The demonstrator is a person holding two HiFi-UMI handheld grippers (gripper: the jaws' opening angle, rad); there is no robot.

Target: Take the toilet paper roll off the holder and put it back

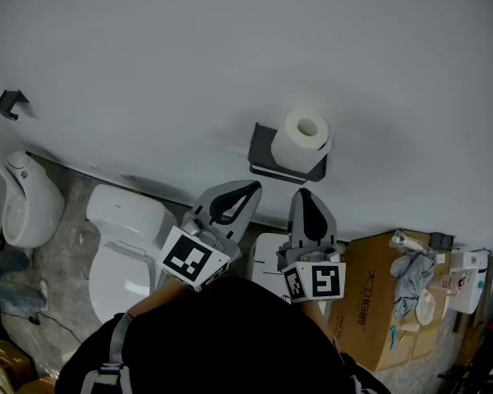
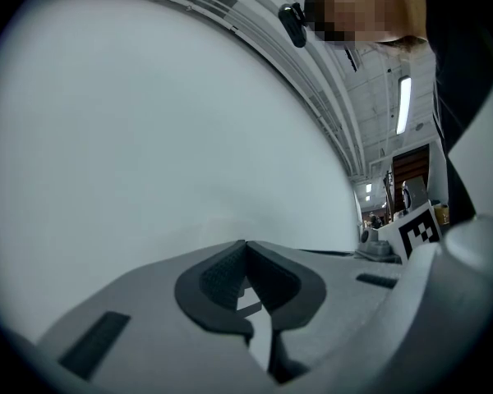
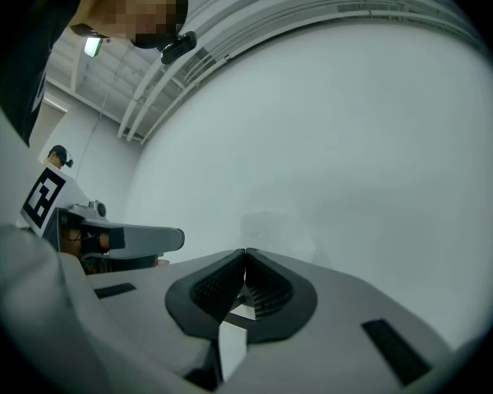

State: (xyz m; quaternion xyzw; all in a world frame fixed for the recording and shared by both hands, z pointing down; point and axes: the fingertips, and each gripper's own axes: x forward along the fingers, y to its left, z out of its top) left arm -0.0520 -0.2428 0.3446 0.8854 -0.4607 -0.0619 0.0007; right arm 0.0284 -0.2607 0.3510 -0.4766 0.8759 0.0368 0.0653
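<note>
Head view, left to right. A small dark hook (image 1: 10, 103) is fixed to the pale wall (image 1: 148, 56) at far left. Below it stand 1 white urinal (image 1: 29, 199) and 1 white toilet (image 1: 123, 236) with its lid down. The left gripper (image 1: 248, 187) points toward the wall; its 2 jaws are clenched tip to tip with nothing between them. The dark holder (image 1: 264, 148) is mounted on the wall, farther off than both grippers. The toilet paper roll (image 1: 302, 138) rests on it, its open core facing the camera, touched by neither gripper. The right gripper (image 1: 304, 194), beside the left one and just short of the holder, is likewise clenched and empty. At near right stands a cardboard box (image 1: 382, 310) with a grey cloth (image 1: 411, 276) on top.
</note>
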